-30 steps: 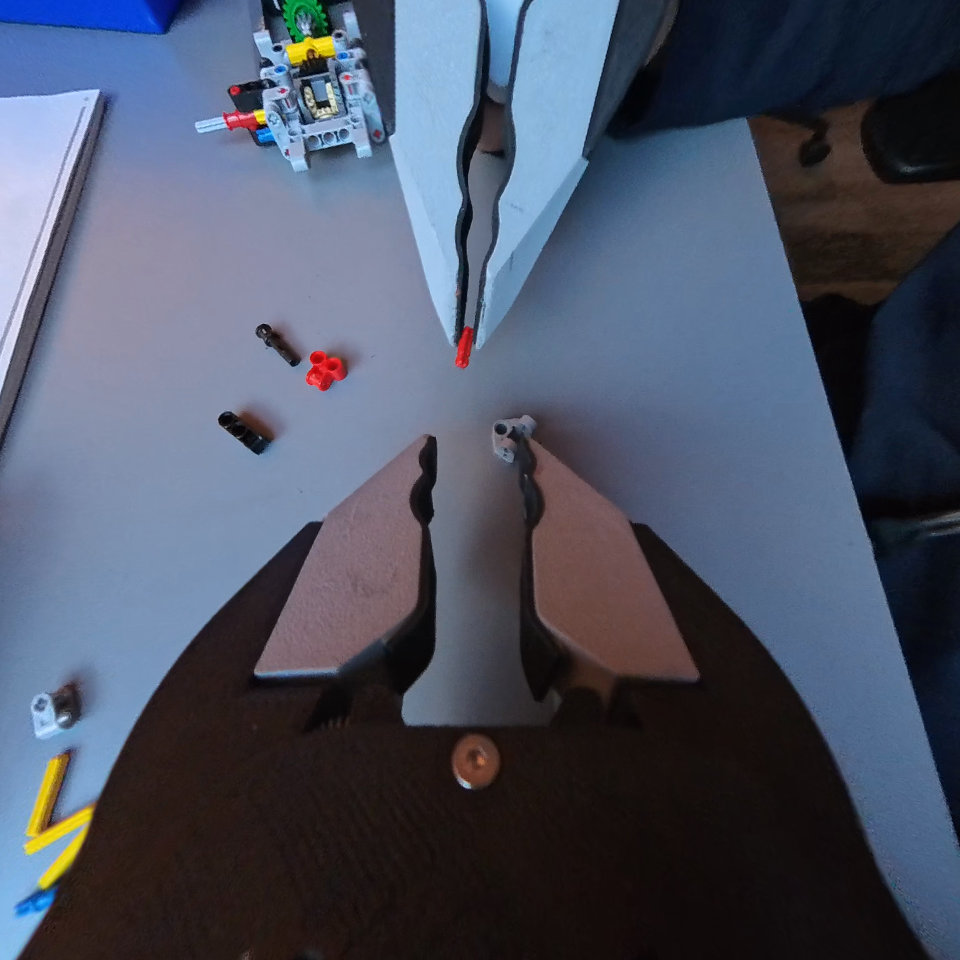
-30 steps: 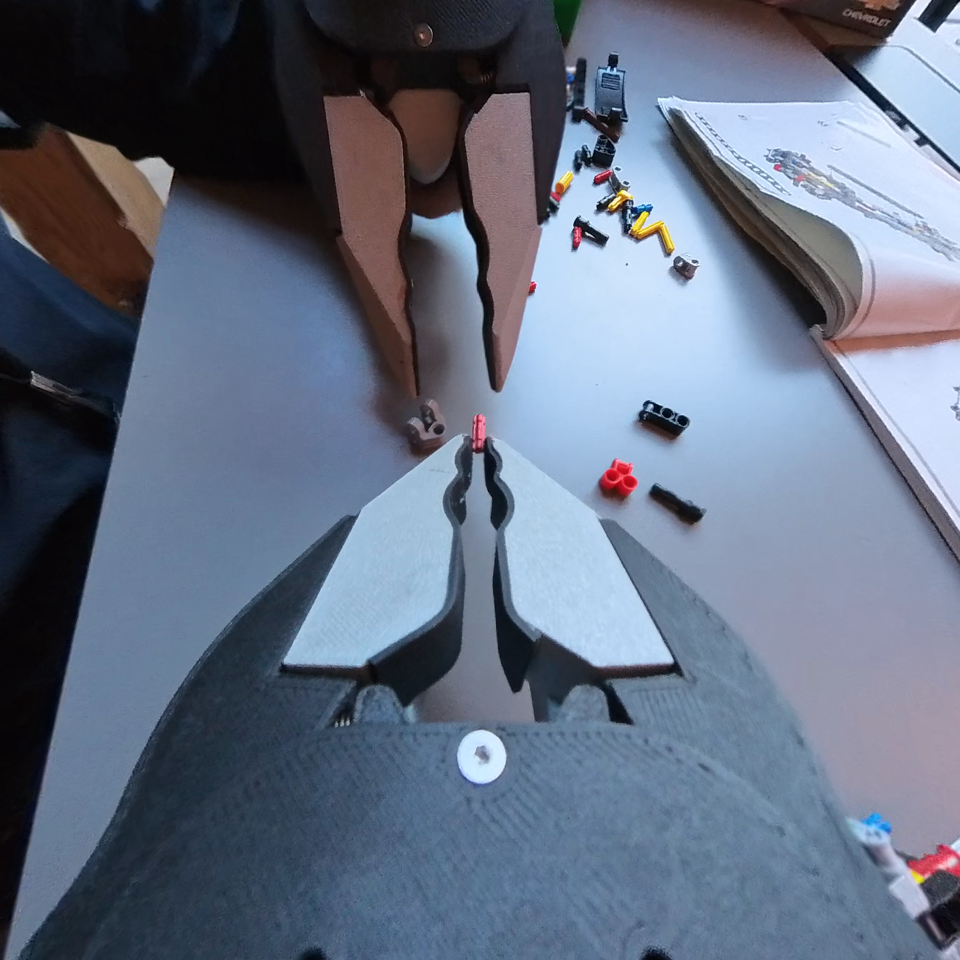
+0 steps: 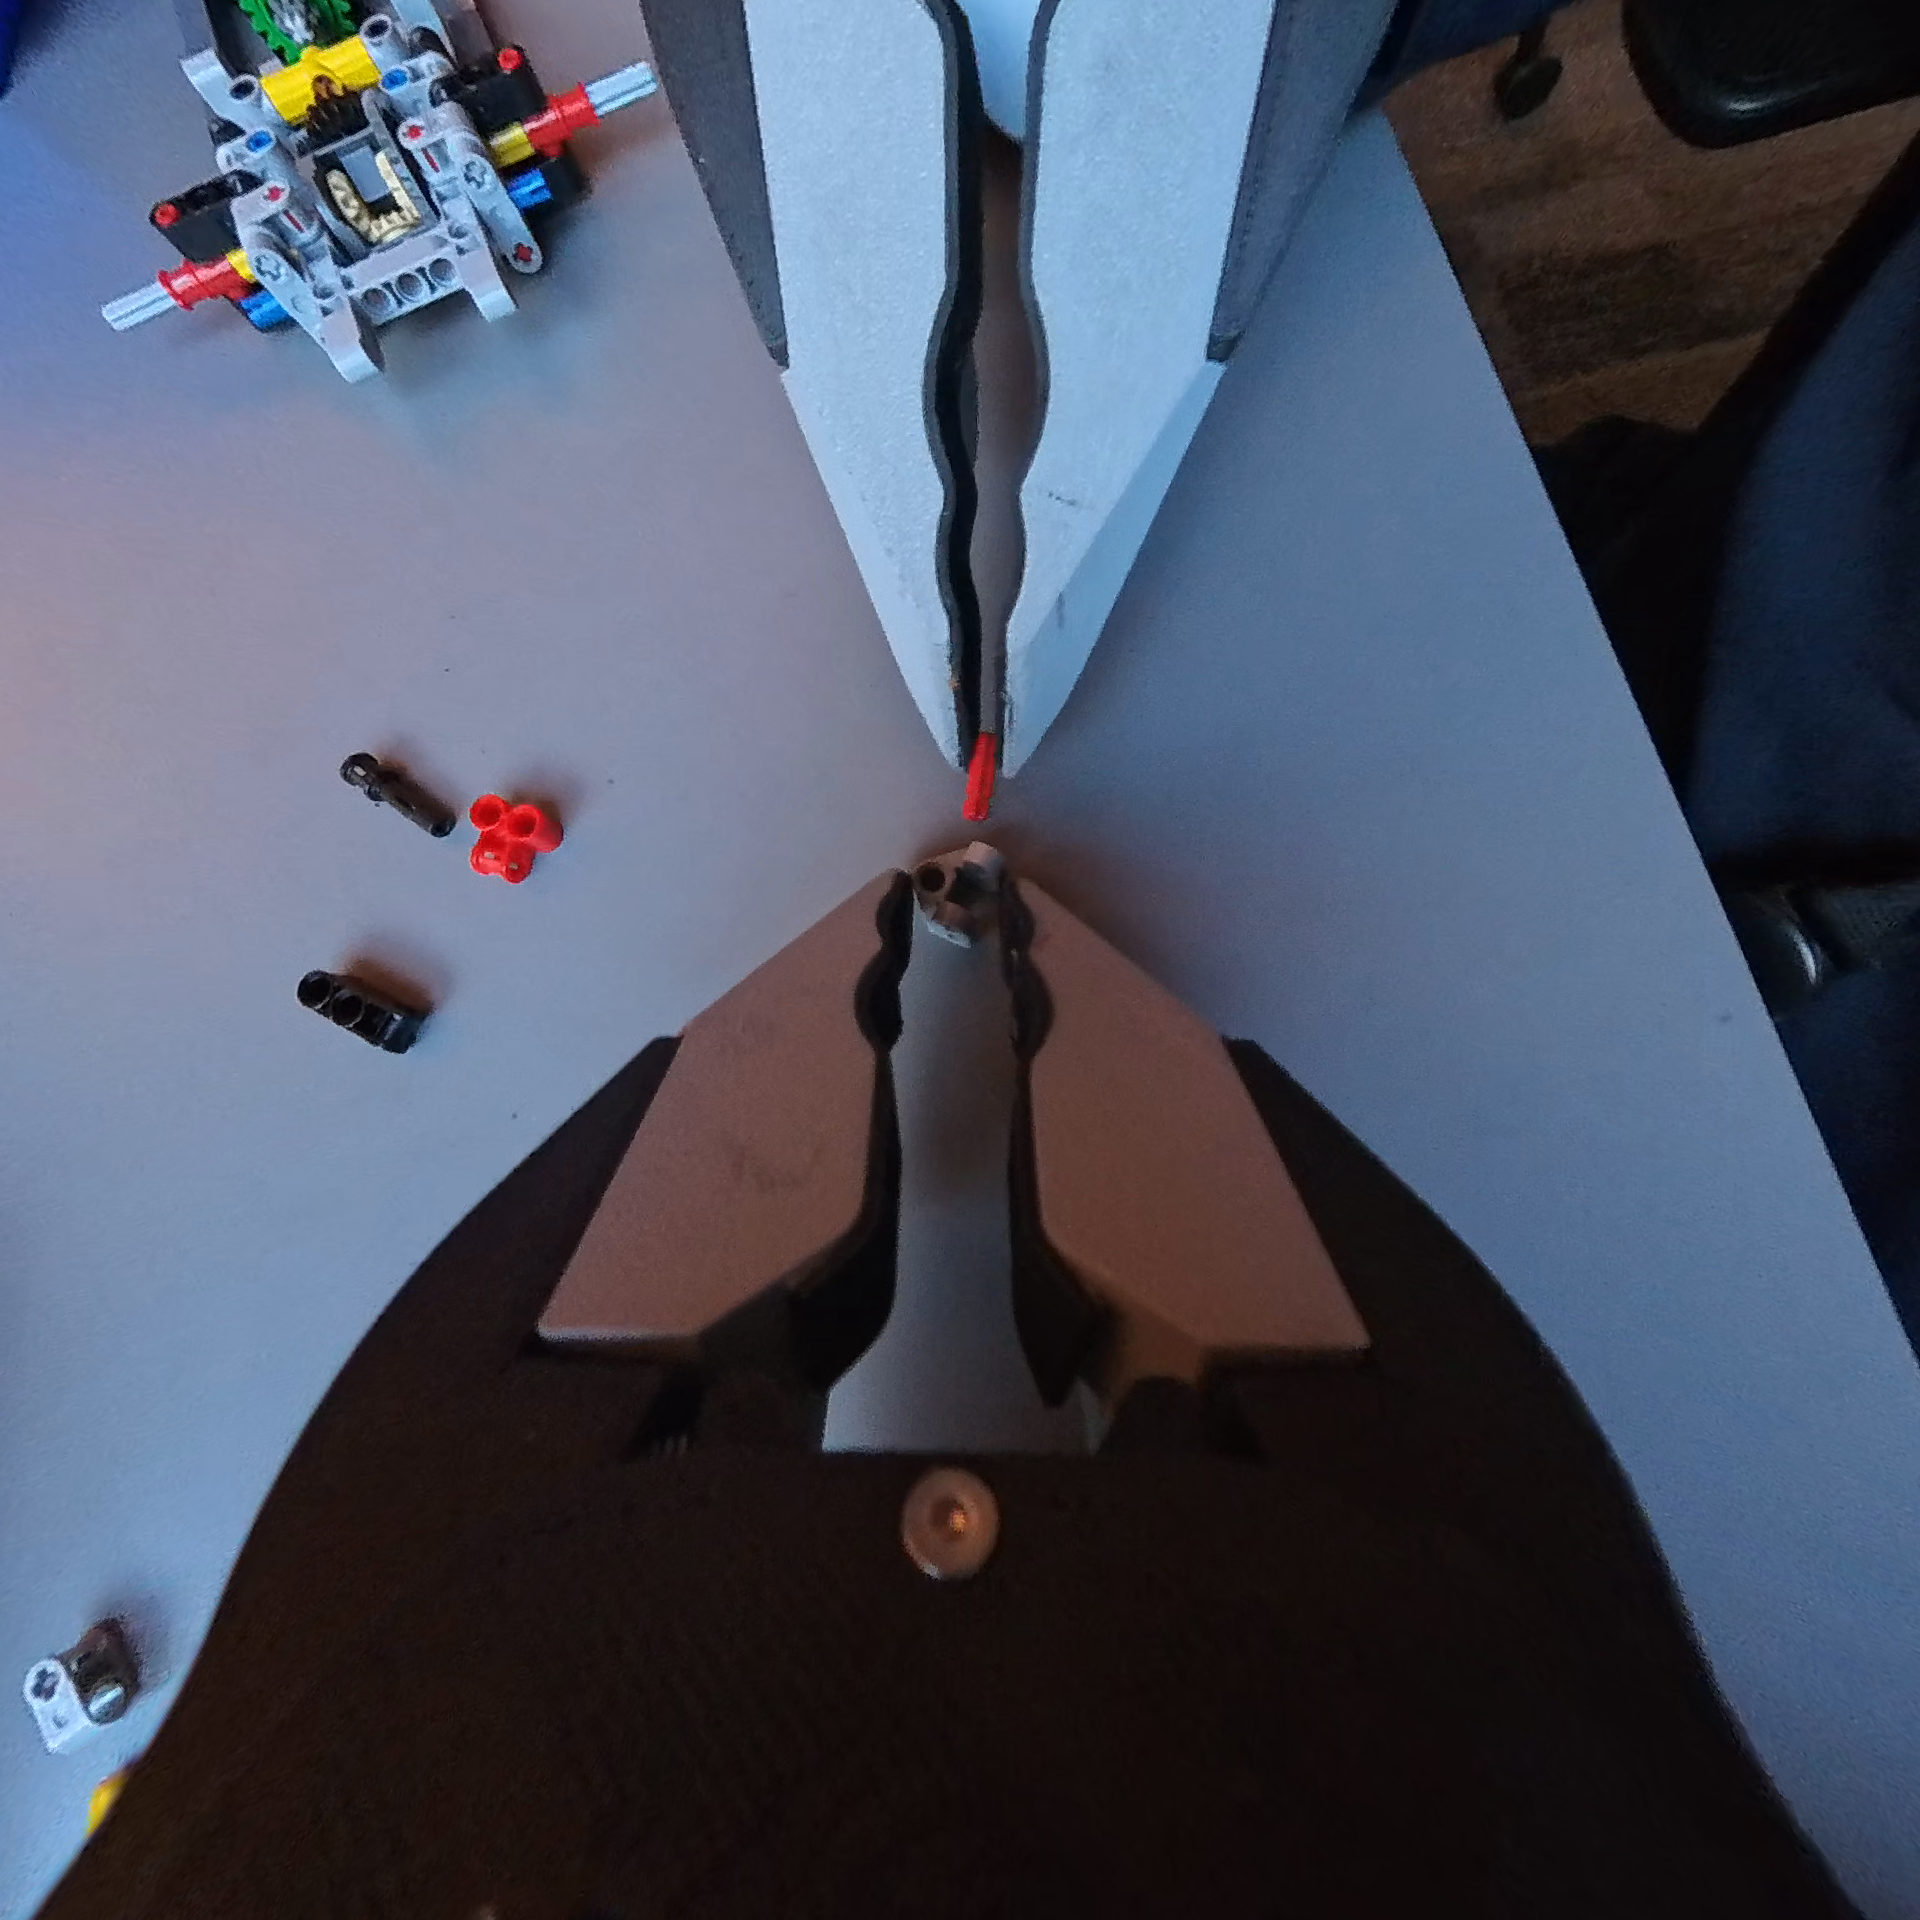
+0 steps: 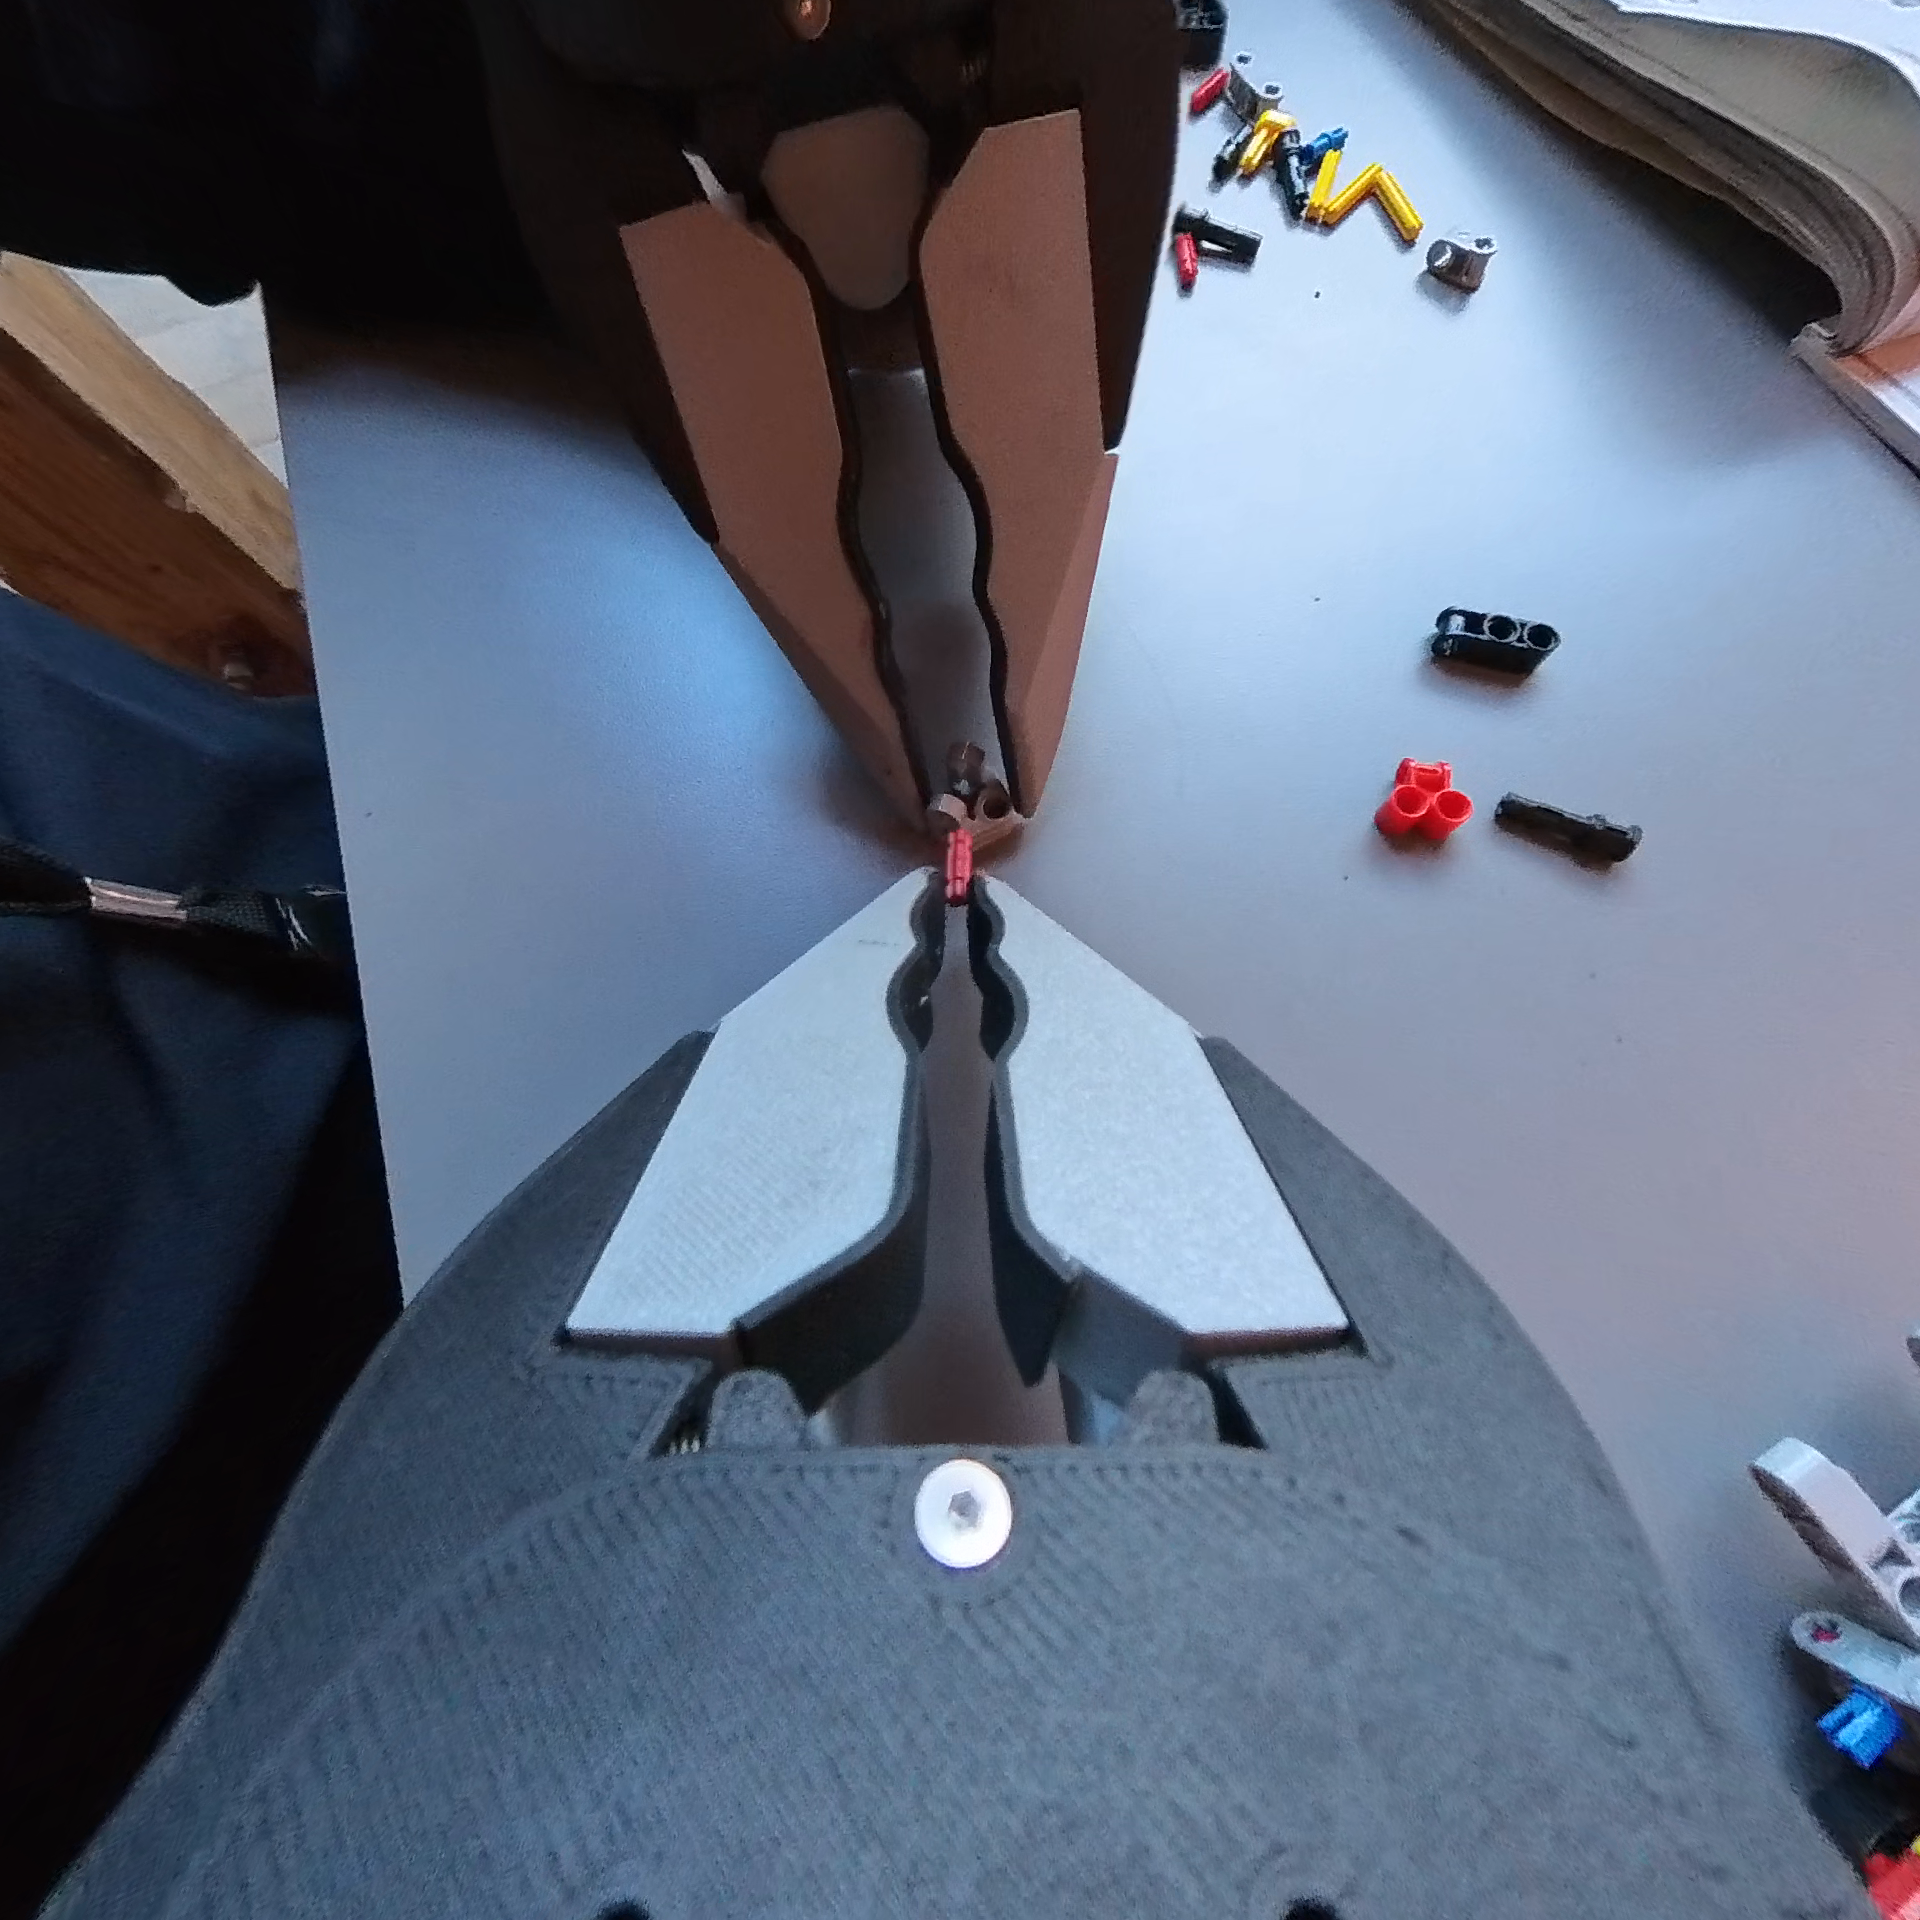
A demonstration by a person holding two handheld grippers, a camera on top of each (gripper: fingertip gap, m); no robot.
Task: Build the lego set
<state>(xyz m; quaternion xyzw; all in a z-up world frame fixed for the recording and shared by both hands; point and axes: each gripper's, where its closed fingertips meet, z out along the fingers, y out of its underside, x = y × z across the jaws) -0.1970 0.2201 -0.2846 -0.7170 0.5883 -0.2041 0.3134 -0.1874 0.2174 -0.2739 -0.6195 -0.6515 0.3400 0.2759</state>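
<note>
In the left wrist view my left gripper, with brown fingers, is shut on a small grey connector at its tips, low over the grey table. My right gripper, with pale grey fingers, faces it from the far side, shut on a short red pin. The pin's free end points at the connector, just short of it. In the right wrist view my right gripper holds the red pin, and the left gripper holds the connector tip to tip with it.
A partly built grey, yellow and black assembly stands at the far left. A red connector, a black pin and a black beam lie left of the grippers. An open booklet and several loose pins lie beyond. My left and right fingertips are right by each other.
My left jaws have closed on the grey connector, which lay beside the right fingertip before. The two grippers have come closer, with the red pin held throughout.
</note>
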